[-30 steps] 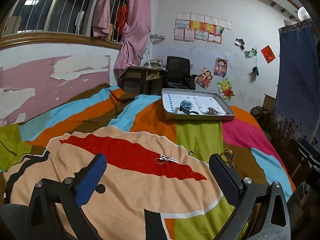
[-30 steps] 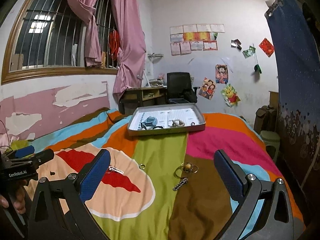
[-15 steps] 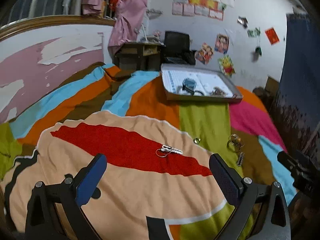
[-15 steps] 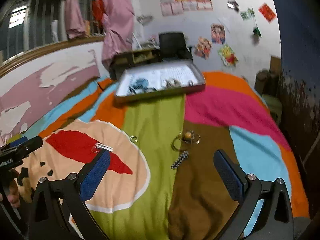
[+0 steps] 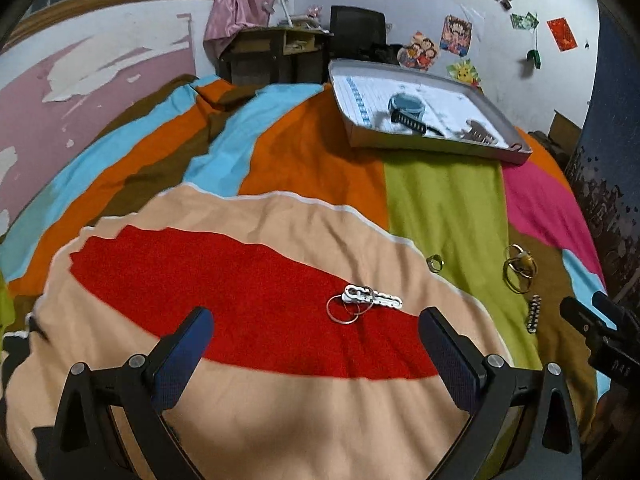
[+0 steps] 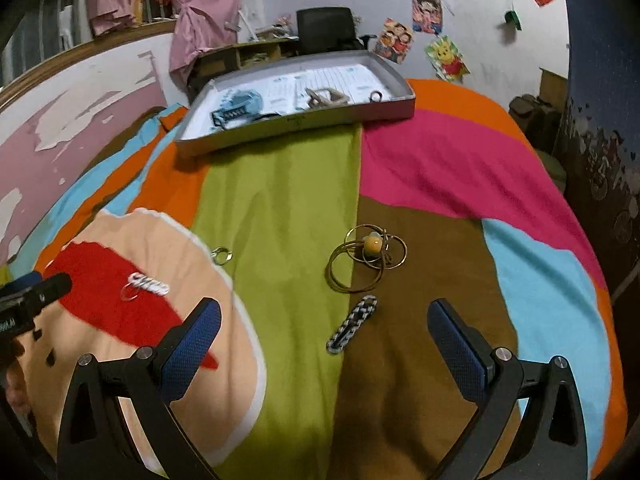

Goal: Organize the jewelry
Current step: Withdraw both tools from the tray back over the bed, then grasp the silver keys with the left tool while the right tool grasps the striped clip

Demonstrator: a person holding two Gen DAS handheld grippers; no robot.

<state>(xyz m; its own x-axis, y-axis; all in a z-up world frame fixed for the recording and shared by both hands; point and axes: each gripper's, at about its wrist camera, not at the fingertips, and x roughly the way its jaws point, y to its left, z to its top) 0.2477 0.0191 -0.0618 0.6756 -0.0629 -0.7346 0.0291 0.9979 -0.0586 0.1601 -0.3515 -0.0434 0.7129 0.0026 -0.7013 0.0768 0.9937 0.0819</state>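
A silver clip with thin hoops (image 5: 362, 300) (image 6: 147, 285) lies on the red patch of the bedspread. My left gripper (image 5: 316, 334) hovers open just short of it. A small ring (image 5: 435, 263) (image 6: 222, 255) rests at the green stripe's edge. Gold hoops with a yellow bead (image 6: 370, 256) (image 5: 519, 268) and a black-and-white beaded strip (image 6: 352, 325) (image 5: 534, 314) lie on the brown patch. My right gripper (image 6: 324, 334) stands open over the beaded strip. The grey tray (image 5: 432, 148) (image 6: 296, 126) at the bed's far end holds a blue band and other pieces.
The multicoloured bedspread (image 6: 280, 200) covers the whole bed. A desk and a black chair (image 5: 356, 36) stand beyond the tray by a pink curtain. A dark blue curtain (image 6: 596, 60) hangs at the right. A hand (image 6: 12, 384) holds the left gripper's handle.
Both grippers have tipped down and come closer to the bedspread. The jewelry pieces now look larger and nearer the fingers. Nothing has been picked up.
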